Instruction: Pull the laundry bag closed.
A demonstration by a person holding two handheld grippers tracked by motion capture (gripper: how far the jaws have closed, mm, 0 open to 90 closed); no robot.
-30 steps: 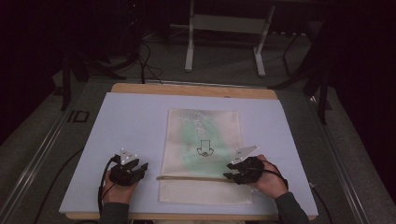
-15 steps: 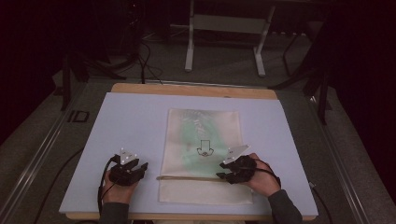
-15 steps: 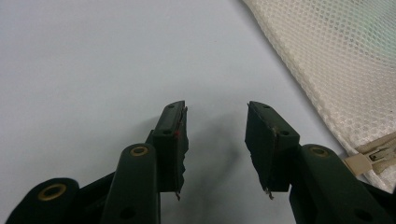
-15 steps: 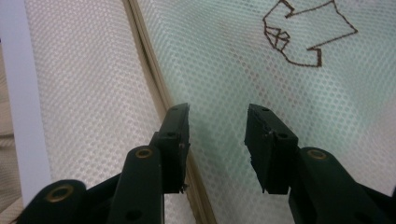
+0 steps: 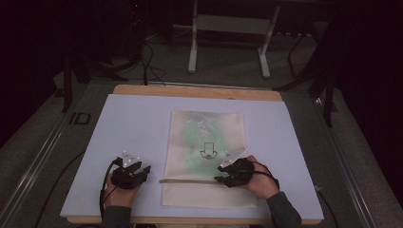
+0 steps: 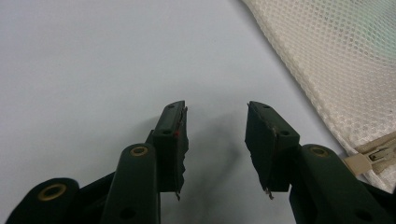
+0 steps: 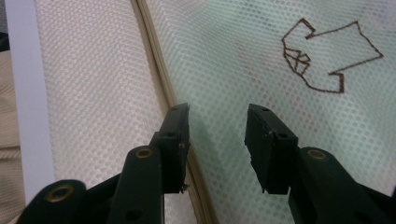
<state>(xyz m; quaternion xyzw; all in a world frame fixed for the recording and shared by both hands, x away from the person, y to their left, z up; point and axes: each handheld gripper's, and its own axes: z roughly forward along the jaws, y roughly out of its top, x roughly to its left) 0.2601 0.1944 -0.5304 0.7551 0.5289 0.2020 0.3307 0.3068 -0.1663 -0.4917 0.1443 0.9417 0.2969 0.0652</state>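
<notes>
1. The mesh laundry bag [image 5: 207,159] lay flat in the lower middle of the high view, on the pale blue table [image 5: 133,123], with its long axis running from the bottom edge of the frame toward the top.
2. Its zipper [image 5: 190,181] crossed the bag's width near the lower end as a thin tan line, left to right in the high view.
3. The right gripper [image 5: 223,179] hovered over the right part of that line, at the lower right of the bag. In the right gripper view the zipper ran from the top of the frame down past the left jaw, so it lay just to the left of the gap between the jaws, not in it.
4. The right gripper's jaws stood spread with only mesh beneath them; they pinched nothing.
5. The left gripper [image 5: 142,172] sat at the lower left of the high view, beside the bag's left edge. Its jaws were spread too, over bare table.
6. In the left gripper view the zipper's tan end tab [image 6: 358,163] showed at the lower right, just beyond the right jaw. The left gripper was probably nearer to that tab, though the view cut it off.
7. The bag was cream honeycomb mesh, with something green dimly showing through and a brown outline drawing [image 7: 327,56] stitched or printed on it.
</notes>
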